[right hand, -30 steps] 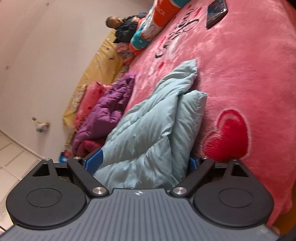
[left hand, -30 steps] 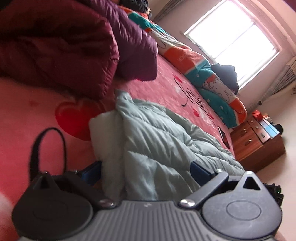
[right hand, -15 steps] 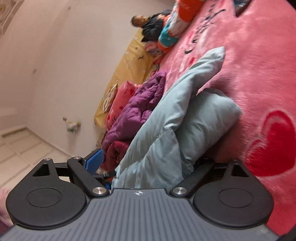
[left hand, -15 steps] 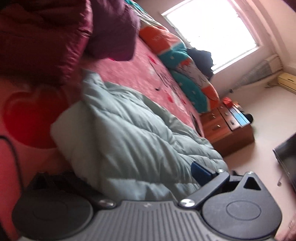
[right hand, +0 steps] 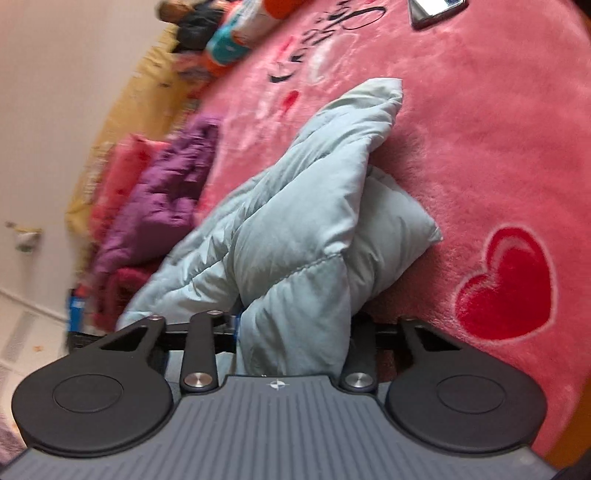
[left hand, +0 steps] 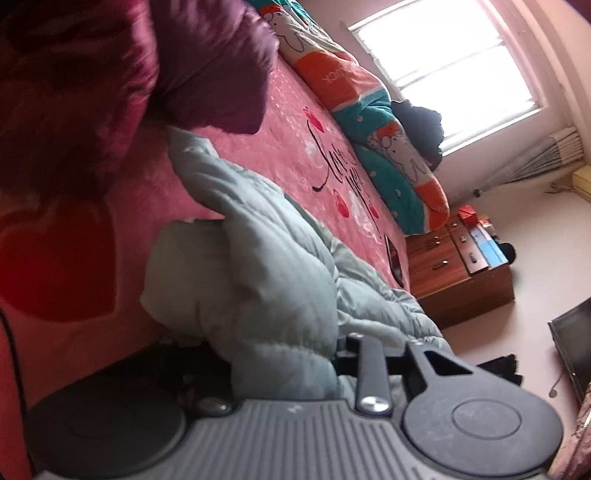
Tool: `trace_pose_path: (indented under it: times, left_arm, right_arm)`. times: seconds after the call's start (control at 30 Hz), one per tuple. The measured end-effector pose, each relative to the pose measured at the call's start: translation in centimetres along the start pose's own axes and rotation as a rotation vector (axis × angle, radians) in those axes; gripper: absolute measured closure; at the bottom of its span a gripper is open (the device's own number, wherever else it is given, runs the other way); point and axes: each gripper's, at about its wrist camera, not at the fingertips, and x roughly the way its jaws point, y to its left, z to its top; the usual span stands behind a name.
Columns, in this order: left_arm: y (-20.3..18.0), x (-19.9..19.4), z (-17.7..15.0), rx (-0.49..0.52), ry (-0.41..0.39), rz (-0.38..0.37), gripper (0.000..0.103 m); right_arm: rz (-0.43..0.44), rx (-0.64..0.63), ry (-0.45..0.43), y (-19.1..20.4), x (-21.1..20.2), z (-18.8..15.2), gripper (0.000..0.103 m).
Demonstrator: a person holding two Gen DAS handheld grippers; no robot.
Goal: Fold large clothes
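Note:
A pale blue-green padded jacket (left hand: pixel 266 266) lies bunched on the pink heart-print blanket (left hand: pixel 295 147). My left gripper (left hand: pixel 277 350) has its jaws closing, and a thick fold of the jacket's near edge is squeezed between them. Its left finger is lost in shadow. In the right wrist view the same jacket (right hand: pixel 295 221) rises in a peaked fold. My right gripper (right hand: pixel 295 325) is closing too, with a quilted corner of the jacket pinched between its fingers (right hand: pixel 356 332).
A maroon coat (left hand: pixel 74 92) and a purple coat (left hand: pixel 214 74) are heaped just beyond the jacket. An orange and teal quilt (left hand: pixel 369 110) lies along the far side of the bed. A phone (right hand: pixel 436 9) rests on the blanket. A wooden nightstand (left hand: pixel 461 273) stands past the bed.
Both grippers went from wide open around the jacket's edge to pinched on it. The gripped edge has bunched up and lifted off the blanket.

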Motion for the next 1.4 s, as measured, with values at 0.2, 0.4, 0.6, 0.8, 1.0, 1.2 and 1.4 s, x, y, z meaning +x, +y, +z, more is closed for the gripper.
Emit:
trace_pose_path:
  times: [0.2,0.4,0.6,0.8,1.0,1.2,1.4]
  left_arm:
    - [-4.5,1.5,4.3,0.033,0.014,-0.024,0.078]
    - [-9.5,6.0,10.9,0.127,0.009,-0.083,0.078]
    - [-13.9,13.4,19.3,0.264,-0.052,-0.106,0.078]
    - [-14.2,21.8,26.0,0.267,-0.129,-0.059,0.078]
    - [-11.6,27.7,27.7,0.282,-0.151,0.113,0.078]
    - [-10.8,30.6,29.7,0.353,-0.223,0.252,0.068]
    - [-9.0,30.9,29.4,0.358,-0.241,0.379,0.027]
  right_arm:
    - [-0.154,-0.102,-0.027,4.2,-2.0,1.3,0.076]
    - [-0.231,-0.141,-0.151,6.1,-4.0,5.9,0.077]
    - [-0.255,-0.177,-0.345,5.9,-4.8,13.3,0.077]
    - [-0.282,-0.253,-0.462,3.2,-2.1,22.4,0.077]
    - [-0.326,-0.286,-0.447,0.5,4.1,29.6,0.077]
    - [-0.417,-0.362,-0.427,0.1,9.2,32.3,0.077]
    - [-0.552,-0.384,-0.409,0.2,9.9,32.4,0.040]
